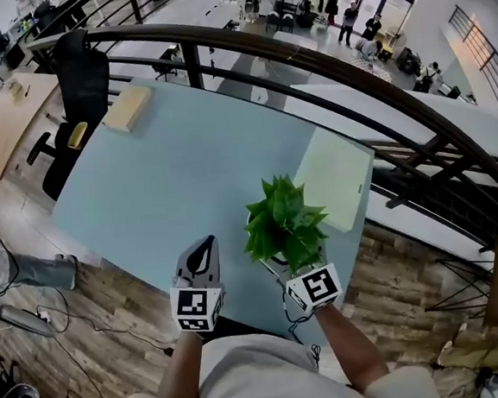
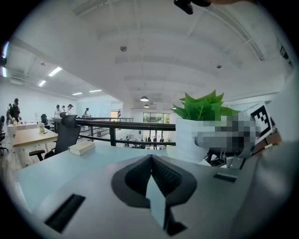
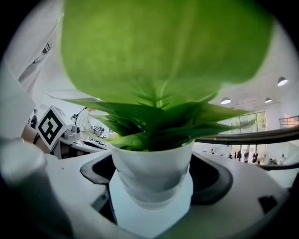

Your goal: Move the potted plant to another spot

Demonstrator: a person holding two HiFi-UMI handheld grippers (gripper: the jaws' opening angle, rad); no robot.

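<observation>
The potted plant (image 1: pixel 284 224) has spiky green leaves in a white pot (image 3: pixel 152 175). It is near the front right edge of the light blue table (image 1: pixel 169 175). My right gripper (image 1: pixel 282 264) is shut on the pot, one jaw on each side. Whether the pot rests on the table I cannot tell. My left gripper (image 1: pixel 203 245) is just left of the plant, over the table's front edge, shut with nothing in it. In the left gripper view the plant (image 2: pixel 201 130) is to the right of the closed jaws, and the right gripper's marker cube (image 2: pixel 261 119) is beside it.
A beige book (image 1: pixel 128 107) lies at the table's far left corner. A pale board (image 1: pixel 335 177) lies at the right edge behind the plant. A black chair (image 1: pixel 81 78) stands at the left and a dark railing (image 1: pixel 306 59) curves behind. Cables (image 1: pixel 34 321) trail on the wooden floor.
</observation>
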